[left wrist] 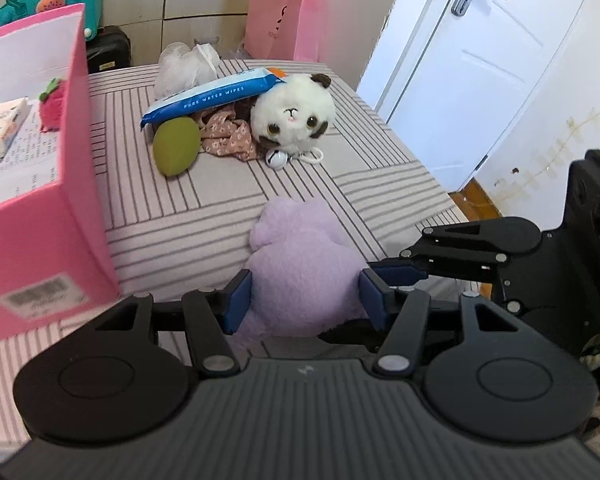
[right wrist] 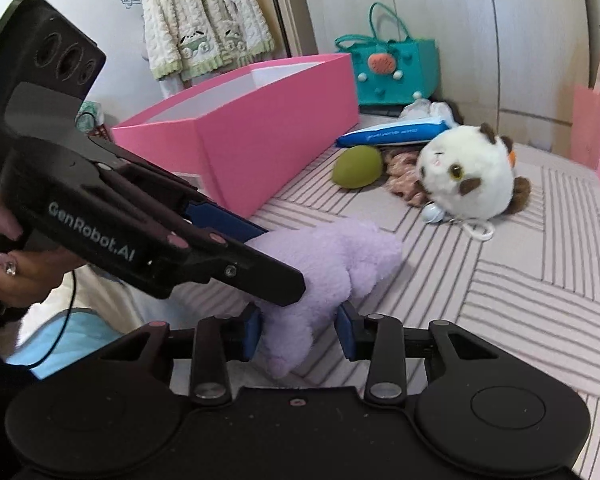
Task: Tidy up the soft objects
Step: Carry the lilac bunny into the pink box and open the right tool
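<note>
Only the left wrist view is showing the inside of the pink box (left wrist: 40,152), where a strawberry plush (left wrist: 52,106) and a tissue pack (left wrist: 0,130) are lying; only the right wrist view is showing the cardigan (right wrist: 204,20) hanging on the wall. The left claw (left wrist: 304,300) is clamping the purple plush (left wrist: 300,264) across its body, and the right claw (right wrist: 300,336) is pinching its near end. The plush is lying on the striped bed (right wrist: 520,280), its long axis running from the claws toward the panda plush (left wrist: 294,114), the wipes pack (left wrist: 212,96) and the green pouch (left wrist: 176,146). A white door (left wrist: 480,60) is standing beyond.
</note>
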Available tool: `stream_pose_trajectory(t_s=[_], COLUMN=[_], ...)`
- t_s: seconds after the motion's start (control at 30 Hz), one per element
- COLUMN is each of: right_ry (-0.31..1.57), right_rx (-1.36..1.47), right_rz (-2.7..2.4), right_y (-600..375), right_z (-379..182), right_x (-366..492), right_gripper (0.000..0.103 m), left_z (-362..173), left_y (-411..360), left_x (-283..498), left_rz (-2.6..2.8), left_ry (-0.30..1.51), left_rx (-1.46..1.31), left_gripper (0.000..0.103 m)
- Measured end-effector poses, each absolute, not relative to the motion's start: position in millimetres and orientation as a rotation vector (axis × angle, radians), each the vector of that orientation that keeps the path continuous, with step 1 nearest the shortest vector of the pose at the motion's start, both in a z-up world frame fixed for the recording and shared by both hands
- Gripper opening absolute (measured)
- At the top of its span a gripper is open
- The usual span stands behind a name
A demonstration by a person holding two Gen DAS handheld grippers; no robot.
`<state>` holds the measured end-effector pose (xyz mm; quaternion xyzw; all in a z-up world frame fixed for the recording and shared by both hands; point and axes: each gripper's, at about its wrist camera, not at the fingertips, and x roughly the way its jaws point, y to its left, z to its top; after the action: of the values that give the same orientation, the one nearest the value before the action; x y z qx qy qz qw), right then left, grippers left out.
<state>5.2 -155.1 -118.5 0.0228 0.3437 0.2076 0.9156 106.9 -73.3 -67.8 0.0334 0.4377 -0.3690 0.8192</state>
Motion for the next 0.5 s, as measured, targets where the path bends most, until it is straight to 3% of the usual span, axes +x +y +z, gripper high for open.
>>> stream_pose_trajectory(t_s=[0.5], right_ry=[0.87], right_rx=[0.123], right_rz=[0.582], right_y=[-118], right_z=[-89], right_x=[-1], right_gripper=[0.044], left_z=[-36], left_y=[-20], left_x=[79], left_rz=[-0.745], left_ry=[1.086], left_rx=[0.013], left_gripper=[0.057])
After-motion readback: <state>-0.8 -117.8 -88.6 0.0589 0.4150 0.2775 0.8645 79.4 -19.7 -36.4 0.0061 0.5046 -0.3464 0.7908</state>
